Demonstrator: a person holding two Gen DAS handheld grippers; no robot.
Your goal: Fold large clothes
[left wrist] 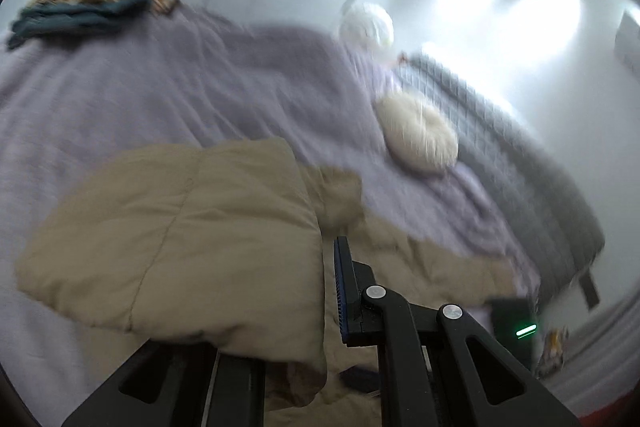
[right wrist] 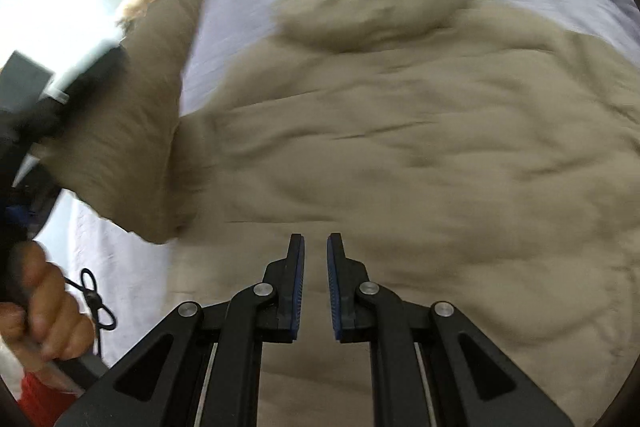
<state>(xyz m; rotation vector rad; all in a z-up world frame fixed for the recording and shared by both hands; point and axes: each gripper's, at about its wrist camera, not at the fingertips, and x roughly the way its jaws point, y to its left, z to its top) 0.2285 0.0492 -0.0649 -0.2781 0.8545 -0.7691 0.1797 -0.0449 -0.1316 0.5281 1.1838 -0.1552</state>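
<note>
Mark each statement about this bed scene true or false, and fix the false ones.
1. The puffy tan quilted jacket lies on a lilac bedspread. True.
2. The left gripper is open and holds nothing. False: it is shut on a fold of the jacket, lifted off the bed.
3. The right gripper has jacket fabric between its fingers. False: its jaws are nearly together with nothing between them, above the jacket.
4. A round cream cushion sits by the grey quilted headboard. True.
5. A dark teal garment lies at the far side of the bed. True.
</note>
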